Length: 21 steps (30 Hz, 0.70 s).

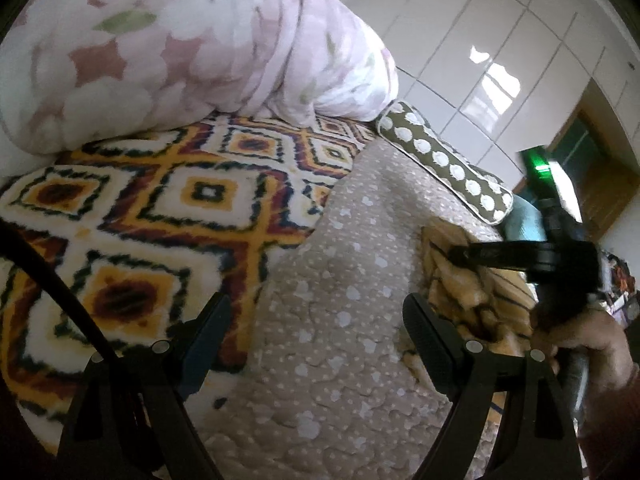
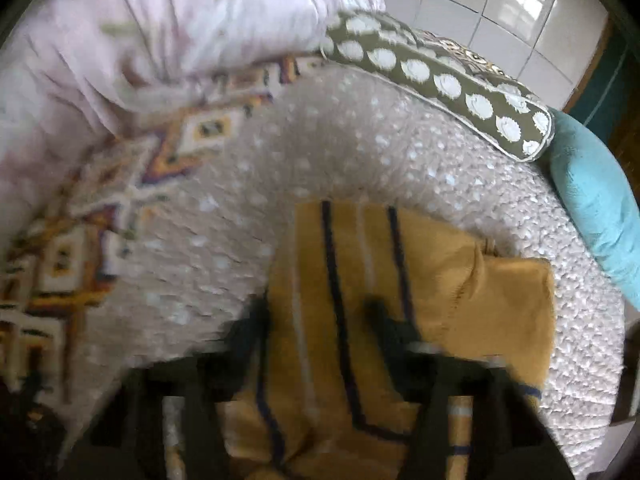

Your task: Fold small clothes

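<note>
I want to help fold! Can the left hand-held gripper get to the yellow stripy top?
Probably yes. The left hand-held gripper is open over bare quilt, with nothing between it and the yellow stripy top. The right hand-held gripper is already over it, though.

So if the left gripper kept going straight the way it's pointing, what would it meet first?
Probably the beige dotted quilt: the open left gripper points along it with nothing between its fingers. The mustard striped garment lies off to its right. Depth is hard to judge.
</note>
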Available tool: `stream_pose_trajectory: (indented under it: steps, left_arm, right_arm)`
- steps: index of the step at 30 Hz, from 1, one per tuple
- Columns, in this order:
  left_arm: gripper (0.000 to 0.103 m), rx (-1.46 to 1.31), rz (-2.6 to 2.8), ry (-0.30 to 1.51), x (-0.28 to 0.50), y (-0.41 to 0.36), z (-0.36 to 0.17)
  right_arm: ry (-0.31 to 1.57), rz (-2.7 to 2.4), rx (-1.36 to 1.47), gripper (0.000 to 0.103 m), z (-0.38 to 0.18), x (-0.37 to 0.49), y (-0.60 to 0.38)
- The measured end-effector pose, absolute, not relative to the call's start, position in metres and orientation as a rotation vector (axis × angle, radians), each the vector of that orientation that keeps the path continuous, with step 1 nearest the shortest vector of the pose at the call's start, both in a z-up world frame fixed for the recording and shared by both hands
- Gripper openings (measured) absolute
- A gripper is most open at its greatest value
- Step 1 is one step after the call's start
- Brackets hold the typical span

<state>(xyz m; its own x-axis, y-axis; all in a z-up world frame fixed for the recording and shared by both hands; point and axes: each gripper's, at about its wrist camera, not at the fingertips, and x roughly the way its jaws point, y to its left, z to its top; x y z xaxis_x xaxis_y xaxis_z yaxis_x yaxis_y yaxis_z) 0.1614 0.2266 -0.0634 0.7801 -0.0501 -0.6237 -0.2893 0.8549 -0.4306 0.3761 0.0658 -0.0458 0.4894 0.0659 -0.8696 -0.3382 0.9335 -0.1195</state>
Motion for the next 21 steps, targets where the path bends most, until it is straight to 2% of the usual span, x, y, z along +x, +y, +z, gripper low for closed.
stream_pose_trajectory:
  steps: [5, 8, 14, 18, 21]
  left_arm:
    - [0.086, -0.536, 0.114, 0.669, 0.166, 0.224, -0.063]
    - [0.086, -0.539, 0.119, 0.688, 0.168, 0.226, -0.067]
    - [0.086, -0.594, 0.134, 0.685, 0.164, 0.237, -0.069]
    - [0.086, -0.573, 0.136, 0.686, 0.164, 0.232, -0.068]
    - [0.086, -0.563, 0.147, 0.682, 0.163, 0.231, -0.068]
  right_arm:
    - [0.966, 0.06, -0.246, 0.009, -0.027, 0.4, 0.041]
    - [0.986, 0.13, -0.178, 0.017, -0.026, 0.408, 0.035]
    - [0.899, 0.289, -0.016, 0.021, 0.003, 0.345, 0.005]
    - [0.958, 0.317, -0.01, 0.01, -0.023, 0.311, -0.003]
    - [1.087, 0.435, 0.062, 0.01, -0.07, 0.283, 0.003]
